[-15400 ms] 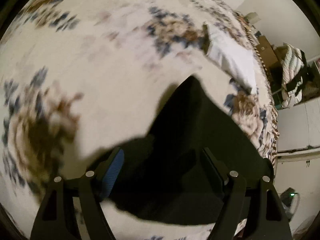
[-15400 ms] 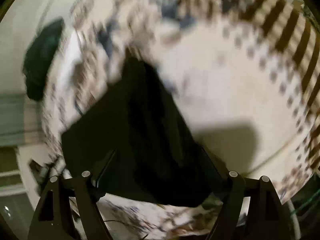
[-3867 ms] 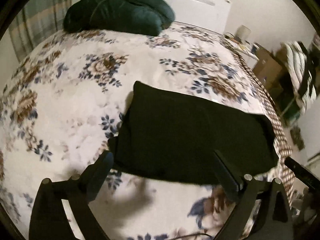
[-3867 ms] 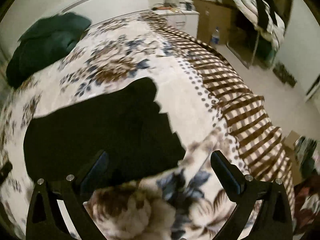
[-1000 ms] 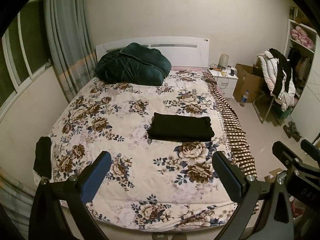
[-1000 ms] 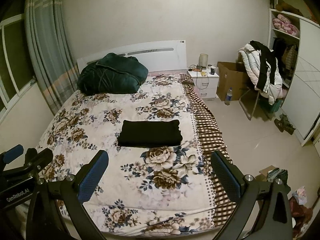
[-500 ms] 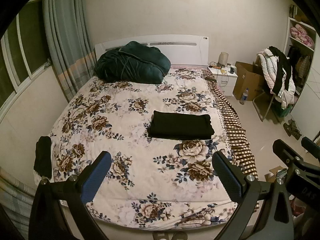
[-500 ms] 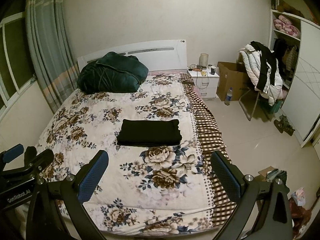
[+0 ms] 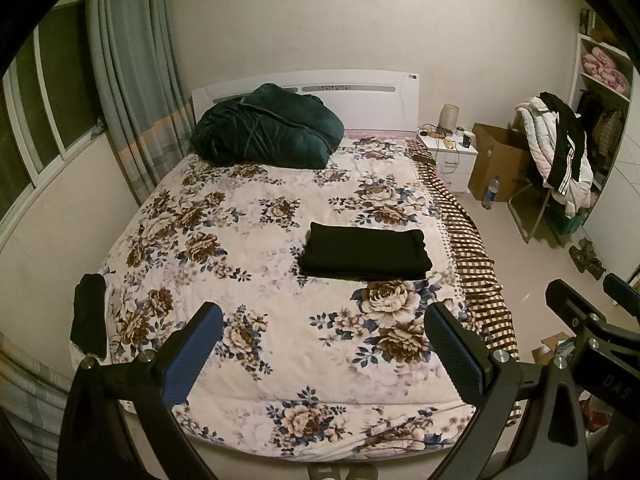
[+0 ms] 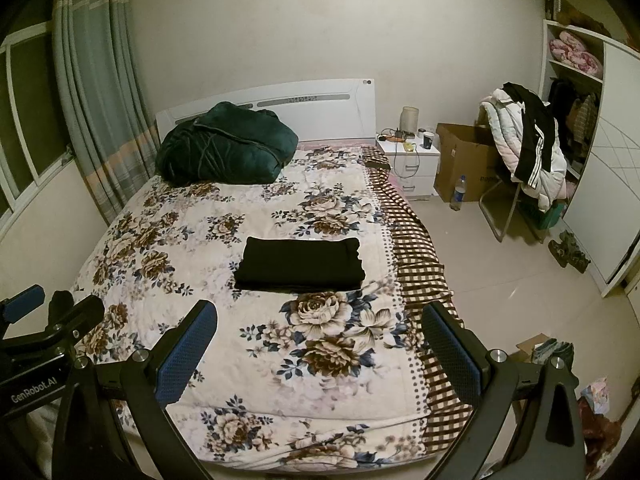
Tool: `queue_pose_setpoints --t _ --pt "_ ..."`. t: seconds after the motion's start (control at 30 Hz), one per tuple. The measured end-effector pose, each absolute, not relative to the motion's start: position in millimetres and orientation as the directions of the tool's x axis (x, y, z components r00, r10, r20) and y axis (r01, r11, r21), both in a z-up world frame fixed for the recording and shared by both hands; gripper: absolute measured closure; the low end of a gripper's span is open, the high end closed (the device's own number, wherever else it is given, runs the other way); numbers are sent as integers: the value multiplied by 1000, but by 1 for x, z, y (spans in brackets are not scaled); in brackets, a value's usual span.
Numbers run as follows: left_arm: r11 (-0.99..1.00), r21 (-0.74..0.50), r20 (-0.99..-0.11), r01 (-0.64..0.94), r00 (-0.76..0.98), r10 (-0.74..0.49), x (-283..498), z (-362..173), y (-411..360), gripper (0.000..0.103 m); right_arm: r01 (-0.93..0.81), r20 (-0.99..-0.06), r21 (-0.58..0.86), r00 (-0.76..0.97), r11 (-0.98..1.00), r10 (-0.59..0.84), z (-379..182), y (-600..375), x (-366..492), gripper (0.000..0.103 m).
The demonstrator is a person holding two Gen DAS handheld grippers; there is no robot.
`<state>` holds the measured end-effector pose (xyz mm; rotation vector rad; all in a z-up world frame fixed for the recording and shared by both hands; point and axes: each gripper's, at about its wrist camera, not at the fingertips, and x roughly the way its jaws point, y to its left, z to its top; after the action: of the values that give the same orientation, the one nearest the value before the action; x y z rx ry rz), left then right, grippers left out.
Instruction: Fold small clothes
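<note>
A black garment (image 9: pixel 365 255) (image 10: pixel 299 264) lies folded into a neat rectangle on the floral bedspread (image 9: pixel 248 240) (image 10: pixel 192 240), right of the bed's middle. My left gripper (image 9: pixel 322 334) hangs open and empty over the foot of the bed, well back from the garment. My right gripper (image 10: pixel 319 330) is open and empty too, held just as far back. In the left wrist view the right gripper shows at the right edge; the right wrist view catches the left gripper at its left edge.
A dark green duvet (image 9: pixel 266 128) is bunched at the headboard. A small black item (image 9: pixel 89 312) lies at the bed's left edge. A white nightstand (image 10: pixel 412 160), cardboard box (image 10: pixel 464 160), clothes-draped chair (image 10: pixel 528 152) and wardrobe (image 10: pixel 600 168) stand on the right.
Over the last second both grippers stay open and barely shift. Earlier they were close over the black garment on the bed; now they are pulled back to the foot, and it lies folded.
</note>
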<state>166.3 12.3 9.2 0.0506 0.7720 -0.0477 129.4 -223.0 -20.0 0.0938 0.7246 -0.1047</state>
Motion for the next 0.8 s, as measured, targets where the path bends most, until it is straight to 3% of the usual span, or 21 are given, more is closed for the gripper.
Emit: queue_pose_setpoints --t 0.8 --pt "997 34 -690 62 723 -21 174 15 22 0 115 -667 53 743 992 -50 -21 -232 135 0"
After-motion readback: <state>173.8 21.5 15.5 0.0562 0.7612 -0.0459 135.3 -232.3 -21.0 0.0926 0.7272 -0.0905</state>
